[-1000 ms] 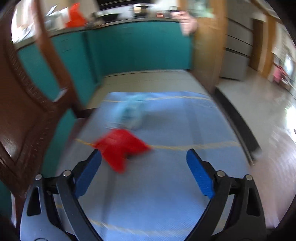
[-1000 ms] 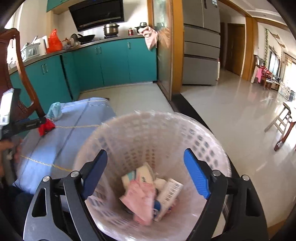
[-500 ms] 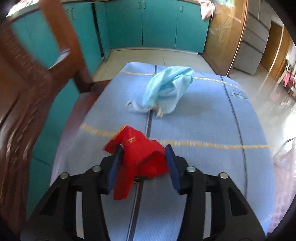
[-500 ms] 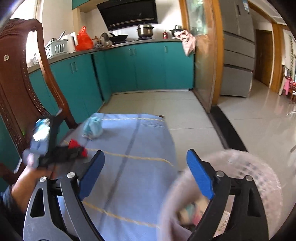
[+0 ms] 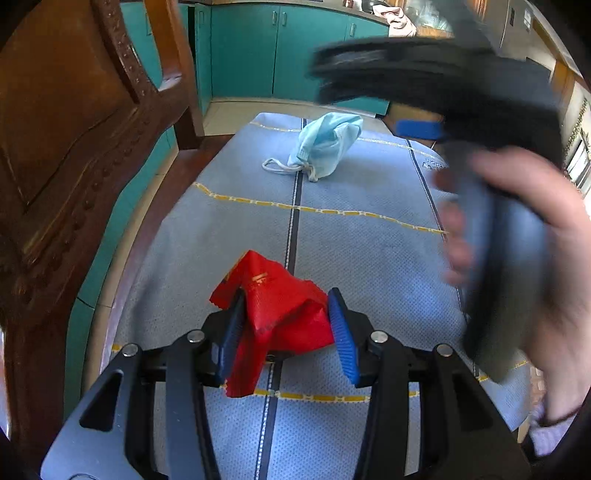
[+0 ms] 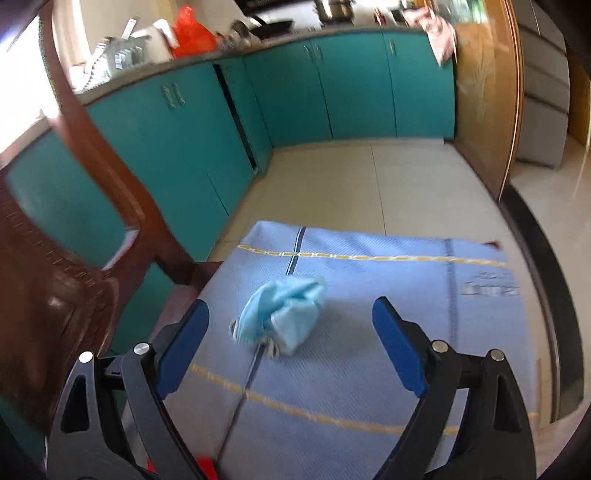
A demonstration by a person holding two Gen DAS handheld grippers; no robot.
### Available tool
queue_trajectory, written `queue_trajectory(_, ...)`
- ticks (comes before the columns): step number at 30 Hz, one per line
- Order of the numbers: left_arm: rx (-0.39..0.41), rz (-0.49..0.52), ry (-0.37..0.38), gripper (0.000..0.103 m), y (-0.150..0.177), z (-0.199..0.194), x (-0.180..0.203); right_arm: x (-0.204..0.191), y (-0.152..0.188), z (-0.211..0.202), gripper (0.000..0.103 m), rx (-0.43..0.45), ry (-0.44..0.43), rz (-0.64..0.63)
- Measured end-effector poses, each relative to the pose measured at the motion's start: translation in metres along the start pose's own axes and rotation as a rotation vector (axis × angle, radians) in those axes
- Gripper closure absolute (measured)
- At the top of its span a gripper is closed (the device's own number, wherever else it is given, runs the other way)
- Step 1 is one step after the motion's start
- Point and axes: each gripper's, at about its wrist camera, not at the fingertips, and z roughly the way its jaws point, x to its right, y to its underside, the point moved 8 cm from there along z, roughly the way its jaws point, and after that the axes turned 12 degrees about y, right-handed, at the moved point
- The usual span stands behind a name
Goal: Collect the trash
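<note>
We see a bright red wrapper (image 5: 284,314) with faint gold print between royal-blue ribbed fingers (image 5: 341,336) on black frames. The cloth (image 5: 369,229) beneath is pale blue, finely dotted, crossed by yellow chain-pattern lines and dark navy stripes. A crumpled face mask (image 6: 282,314) is light sky blue with white loops. The cabinets (image 6: 332,92) are teal, the carved chair (image 5: 66,129) dark reddish brown, the floor tiles (image 6: 369,177) cream.

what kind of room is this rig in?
Most likely a home kitchen with a dining spot: teal base cabinets under a cluttered countertop, a carved wooden chair, and a table under a blue cloth.
</note>
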Motion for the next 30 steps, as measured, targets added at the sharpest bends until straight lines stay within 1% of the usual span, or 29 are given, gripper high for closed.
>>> queue_trajectory(2, 0.0, -0.008, 0.002, 0.057, -0.002, 0.001, -0.002, -0.003, 0.003, 0.022, 0.017, -0.039, 0.022, 0.014)
queue_trajectory(3, 0.003, -0.011, 0.001, 0.057, -0.002, 0.002, -0.004, -0.004, 0.005, 0.03, 0.033, -0.054, 0.025, 0.014)
queue_trajectory(4, 0.004, -0.016, 0.0, 0.057, -0.003, 0.002, -0.006, -0.006, 0.006, 0.036, 0.046, -0.067, 0.025, 0.01)
queue_trajectory(5, 0.005, -0.025, 0.0, 0.057, -0.003, 0.001, -0.009, -0.007, 0.009, 0.039, 0.07, -0.082, 0.016, 0.007)
queue_trajectory(6, 0.005, -0.032, 0.001, 0.057, -0.002, 0.0, -0.011, -0.006, 0.012, 0.04, 0.082, -0.1, 0.001, 0.008)
queue_trajectory(8, 0.004, -0.05, 0.004, 0.057, -0.002, 0.0, -0.015, -0.001, 0.015, 0.028, 0.087, -0.086, -0.008, 0.0)
queue_trajectory(10, 0.006, -0.058, 0.014, 0.057, -0.001, -0.001, -0.015, 0.008, 0.016, 0.006, 0.087, -0.056, -0.011, -0.018)
queue_trajectory(12, 0.003, -0.065, 0.027, 0.056, 0.001, -0.003, -0.014, 0.02, 0.019, -0.024, 0.087, -0.034, -0.046, -0.013)
queue_trajectory(14, -0.002, -0.077, 0.041, 0.056, 0.002, -0.002, -0.014, 0.035, 0.032, -0.062, 0.087, -0.038, -0.106, -0.007)
queue_trajectory(15, -0.002, -0.077, 0.042, 0.056, 0.003, -0.002, -0.014, 0.041, 0.039, -0.075, 0.087, -0.046, -0.126, -0.018)
queue_trajectory(17, -0.002, -0.077, 0.039, 0.056, 0.003, -0.001, -0.014, 0.051, 0.069, -0.105, 0.087, -0.094, -0.168, -0.074)
queue_trajectory(20, -0.004, -0.073, 0.042, 0.056, 0.002, -0.001, -0.013, 0.055, 0.109, -0.123, 0.087, -0.179, -0.204, -0.176)
queue_trajectory(22, -0.005, -0.063, 0.044, 0.054, 0.002, 0.001, -0.01, 0.06, 0.135, -0.124, 0.087, -0.232, -0.19, -0.231)
queue_trajectory(23, -0.003, -0.057, 0.051, 0.053, 0.001, 0.003, -0.009, 0.062, 0.141, -0.122, 0.084, -0.238, -0.178, -0.246)
queue_trajectory(24, 0.002, -0.049, 0.061, 0.052, 0.001, 0.003, -0.005, 0.068, 0.146, -0.12, 0.077, -0.231, -0.129, -0.269)
queue_trajectory(25, 0.013, -0.045, 0.073, 0.051, 0.0, 0.001, -0.002, 0.071, 0.147, -0.119, 0.073, -0.221, -0.095, -0.275)
queue_trajectory(26, 0.028, -0.043, 0.09, 0.049, -0.002, -0.001, 0.002, 0.073, 0.146, -0.121, 0.067, -0.208, -0.079, -0.274)
queue_trajectory(28, 0.076, -0.049, 0.121, 0.045, -0.009, -0.008, 0.003, 0.078, 0.141, -0.127, 0.063, -0.15, -0.027, -0.282)
queue_trajectory(30, 0.11, -0.058, 0.13, 0.043, -0.012, -0.015, 0.003, 0.082, 0.138, -0.131, 0.057, -0.113, 0.038, -0.3)
